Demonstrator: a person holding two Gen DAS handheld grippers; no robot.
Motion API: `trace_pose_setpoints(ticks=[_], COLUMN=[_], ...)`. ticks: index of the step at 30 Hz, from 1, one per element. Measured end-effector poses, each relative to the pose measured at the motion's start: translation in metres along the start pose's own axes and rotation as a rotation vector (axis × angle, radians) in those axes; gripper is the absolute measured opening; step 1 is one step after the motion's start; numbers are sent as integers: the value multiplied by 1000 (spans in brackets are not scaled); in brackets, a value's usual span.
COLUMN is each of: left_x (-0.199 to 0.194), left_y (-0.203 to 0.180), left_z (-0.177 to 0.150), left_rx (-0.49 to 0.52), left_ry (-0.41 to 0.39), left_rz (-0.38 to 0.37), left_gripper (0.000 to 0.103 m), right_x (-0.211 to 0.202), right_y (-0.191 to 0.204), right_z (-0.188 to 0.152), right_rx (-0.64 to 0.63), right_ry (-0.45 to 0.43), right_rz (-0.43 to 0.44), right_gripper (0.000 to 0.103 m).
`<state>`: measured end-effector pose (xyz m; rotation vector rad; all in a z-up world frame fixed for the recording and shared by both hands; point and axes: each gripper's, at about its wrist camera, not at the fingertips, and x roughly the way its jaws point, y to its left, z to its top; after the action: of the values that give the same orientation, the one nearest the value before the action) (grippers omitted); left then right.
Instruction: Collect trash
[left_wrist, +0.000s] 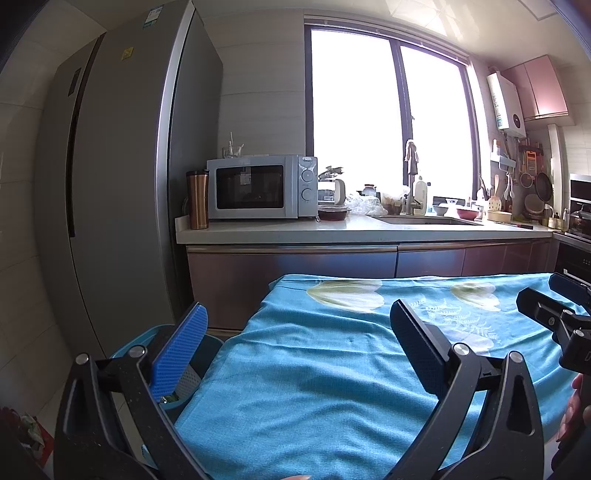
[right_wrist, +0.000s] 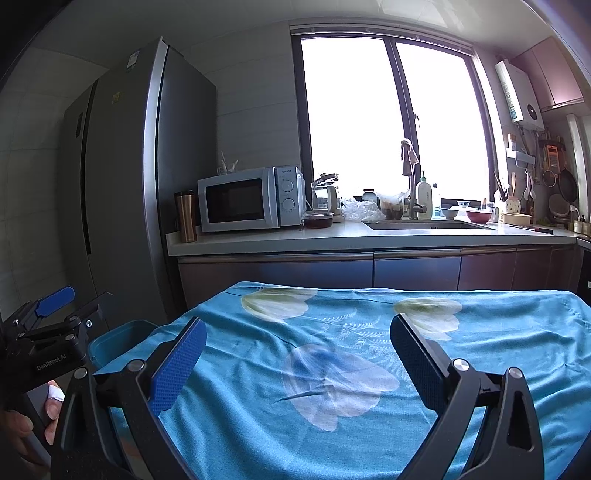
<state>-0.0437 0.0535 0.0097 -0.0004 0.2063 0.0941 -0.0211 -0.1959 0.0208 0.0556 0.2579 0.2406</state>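
Both claws are hanging spread wide and empty – left gripper (left_wrist: 295, 332), right gripper (right_wrist: 297, 343) – over the tablecloth (right_wrist: 332, 406); no trash showing there, only scraps in the bin (left_wrist: 173, 397), probably light and crushable.

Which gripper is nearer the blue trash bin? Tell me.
Left. The left gripper hangs at the table's left edge, one finger right over the blue trash bin. The right gripper hovers over the blue tablecloth, farther right.
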Motion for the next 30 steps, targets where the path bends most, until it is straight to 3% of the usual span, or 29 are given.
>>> trace_pose_setpoints(ticks=[30], left_x=[3], left_y=[-4], left_z=[-2], left_rx=[0], left_ry=[8], left_rz=[1], left_gripper=[97], right_x=[3], right_y=[-1], right_z=[-2], right_rx=[3], right_ry=[4], right_rz=[-5], right_gripper=[96])
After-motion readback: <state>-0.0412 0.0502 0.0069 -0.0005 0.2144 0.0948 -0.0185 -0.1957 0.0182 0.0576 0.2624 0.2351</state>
